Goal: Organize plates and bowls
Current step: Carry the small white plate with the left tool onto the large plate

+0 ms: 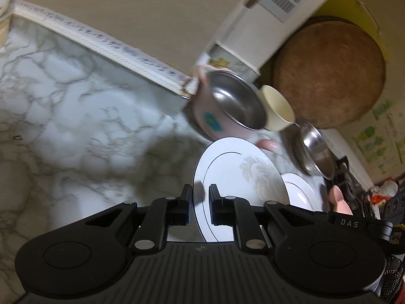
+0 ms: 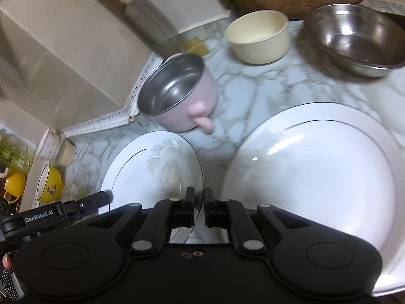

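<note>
A white plate with a faint leaf pattern [image 1: 240,172] [image 2: 157,167] hangs tilted above the marble counter [image 1: 63,88]. My left gripper [image 1: 200,195] is shut on one side of its rim. On the opposite side, my right gripper [image 2: 199,197] is shut on the thin rim. The left gripper's fingertip [image 2: 103,197] shows at the plate's left edge in the right wrist view. A larger plain white plate [image 2: 316,185] [image 1: 301,192] lies flat on the counter to the right.
A pink steel-lined mug [image 2: 177,88], a cream bowl [image 2: 258,38] and a steel bowl [image 2: 354,38] stand behind the plates. A round wooden board [image 1: 329,73] leans at the back. A yellow bowl [image 2: 49,185] and a spotted cup [image 2: 50,147] sit far left.
</note>
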`<action>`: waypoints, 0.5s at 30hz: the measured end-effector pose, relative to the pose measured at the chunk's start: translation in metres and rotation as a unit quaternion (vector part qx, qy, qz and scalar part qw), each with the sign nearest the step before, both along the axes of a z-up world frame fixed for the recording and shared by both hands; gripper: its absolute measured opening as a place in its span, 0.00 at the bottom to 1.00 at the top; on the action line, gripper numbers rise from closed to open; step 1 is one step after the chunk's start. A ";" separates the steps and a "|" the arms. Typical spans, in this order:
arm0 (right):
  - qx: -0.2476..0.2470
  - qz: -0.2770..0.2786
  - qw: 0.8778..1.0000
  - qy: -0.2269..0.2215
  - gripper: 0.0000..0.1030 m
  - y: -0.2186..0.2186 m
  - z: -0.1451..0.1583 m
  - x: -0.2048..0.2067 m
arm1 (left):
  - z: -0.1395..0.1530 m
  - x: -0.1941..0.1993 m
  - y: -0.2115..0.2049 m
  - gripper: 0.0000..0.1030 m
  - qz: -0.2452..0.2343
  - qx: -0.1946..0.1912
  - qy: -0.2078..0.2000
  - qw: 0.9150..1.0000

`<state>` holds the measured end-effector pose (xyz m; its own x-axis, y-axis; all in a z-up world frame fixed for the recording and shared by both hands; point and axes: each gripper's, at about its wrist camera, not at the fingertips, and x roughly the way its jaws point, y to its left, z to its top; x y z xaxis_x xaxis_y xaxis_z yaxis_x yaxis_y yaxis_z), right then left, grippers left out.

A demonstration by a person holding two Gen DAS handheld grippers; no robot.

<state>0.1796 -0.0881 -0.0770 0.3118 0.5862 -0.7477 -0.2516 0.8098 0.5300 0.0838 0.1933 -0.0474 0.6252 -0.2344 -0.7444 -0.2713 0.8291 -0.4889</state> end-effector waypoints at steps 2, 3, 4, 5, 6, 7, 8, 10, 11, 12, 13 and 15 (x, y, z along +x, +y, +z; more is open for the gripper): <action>0.001 -0.010 1.000 0.000 0.08 -0.011 0.001 -0.001 | 0.002 0.002 -0.012 0.13 -0.012 0.003 -0.002 1.000; 0.002 -0.013 1.000 0.000 0.08 -0.018 0.001 -0.002 | 0.002 0.003 -0.018 0.13 -0.018 0.002 -0.002 1.000; 0.003 -0.018 1.000 0.000 0.08 -0.026 0.002 -0.002 | 0.002 0.005 -0.024 0.13 -0.025 0.003 -0.003 1.000; 0.003 -0.023 1.000 -0.001 0.08 -0.033 0.002 -0.003 | 0.002 0.007 -0.031 0.13 -0.031 0.007 -0.003 0.999; 0.004 -0.028 1.000 -0.002 0.08 -0.040 0.002 -0.004 | 0.002 0.008 -0.038 0.13 -0.037 0.009 -0.002 0.999; 0.006 -0.033 0.999 -0.001 0.08 -0.047 0.001 -0.006 | 0.001 0.010 -0.046 0.13 -0.044 0.010 0.000 0.999; 0.006 -0.038 0.999 0.000 0.08 -0.054 0.001 -0.007 | 0.001 0.013 -0.053 0.13 -0.050 0.011 0.000 0.999; 0.004 -0.049 0.999 0.000 0.08 -0.069 0.001 -0.008 | 0.000 0.019 -0.068 0.13 -0.063 0.014 0.002 0.998; 0.005 -0.056 0.998 0.001 0.08 -0.078 0.000 -0.008 | -0.001 0.021 -0.075 0.13 -0.069 0.017 0.003 0.997; 0.004 -0.062 0.998 0.001 0.08 -0.084 -0.001 -0.009 | -0.002 0.024 -0.083 0.13 -0.076 0.021 0.005 0.997; 0.002 -0.066 0.998 -0.001 0.08 -0.091 -0.001 -0.009 | -0.003 0.027 -0.091 0.13 -0.082 0.029 0.007 0.996; 0.005 -0.077 0.997 -0.001 0.08 -0.106 -0.005 -0.009 | -0.006 0.033 -0.106 0.13 -0.095 0.040 0.009 0.995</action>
